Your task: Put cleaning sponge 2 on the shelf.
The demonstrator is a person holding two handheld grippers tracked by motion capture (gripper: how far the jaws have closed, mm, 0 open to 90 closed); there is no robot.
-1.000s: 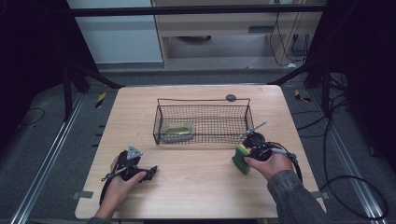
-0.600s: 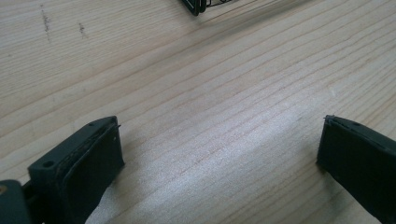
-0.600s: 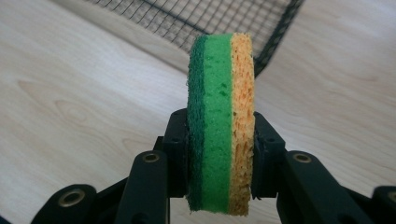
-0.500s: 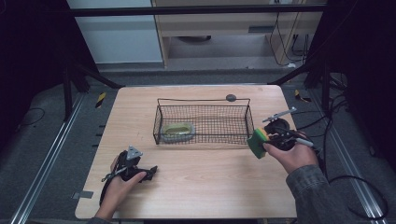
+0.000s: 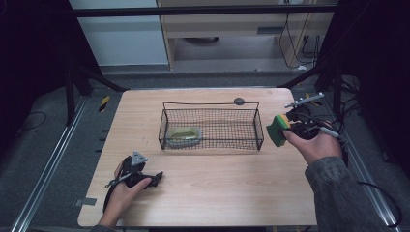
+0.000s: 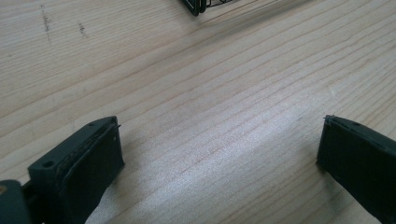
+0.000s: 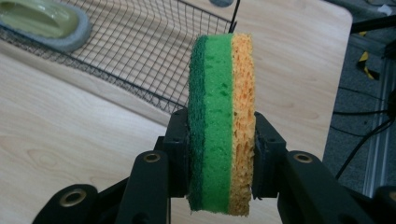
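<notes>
A pale wooden table [image 5: 232,193] stands in a dim room, with grey floor around it, a metal rail along its left side and cables trailing off to the right. The right gripper [image 5: 285,129] holds a sponge [image 5: 278,130], green scouring face on one side and orange on the other, clamped on edge between both jaws; in the right gripper view the sponge [image 7: 222,126] stands upright, slightly squeezed where the pads bear on it. A second ago this gripper held the sponge low, near the table in front of the right end of the wire basket [image 5: 211,126]; it has since risen and swung outward, so the sponge now hangs in the air just beyond the basket's right end wall, above rim height. This suggests the carry is well under way and that what remains is to bring the sponge inward over the rim and let it go. Far from this gripper, in the basket's left end, lies a green oval dish [image 5: 183,135]. The left gripper [image 5: 157,178] has kept its place resting on the table, jaws spread wide over bare wood and holding nothing.
</notes>
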